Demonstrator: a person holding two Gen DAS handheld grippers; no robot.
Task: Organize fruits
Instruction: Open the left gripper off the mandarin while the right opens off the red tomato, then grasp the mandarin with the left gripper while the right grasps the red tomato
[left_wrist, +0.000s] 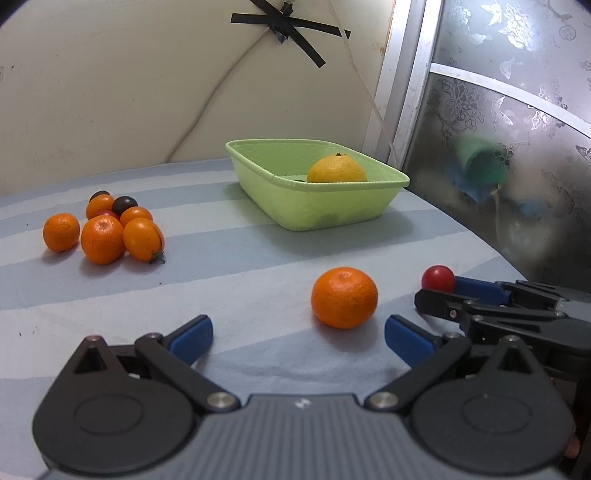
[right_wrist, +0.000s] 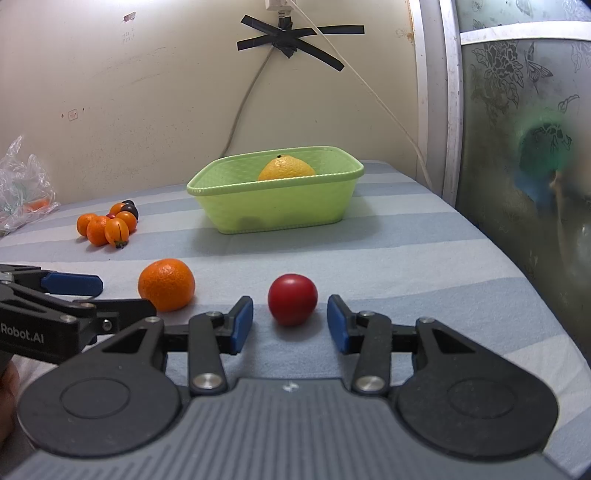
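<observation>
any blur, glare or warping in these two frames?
Left wrist view: fruit sharp, tablecloth edge bowed by the fisheye, green shape behind the patterned glass smeared. Right wrist view: tomato sharp with a soft shadow beneath, basket evenly lit, no harsh glare, corners dark.

A basket (right_wrist: 275, 206) is set at the back of the table (right_wrist: 424, 266), with one large fruit (right_wrist: 286, 168) in it. A heap of small fruits (right_wrist: 109, 223) is placed to its left. Nearer, a mandarin (right_wrist: 166, 284) is laid left of a tomato (right_wrist: 292, 299), apart from it.
</observation>
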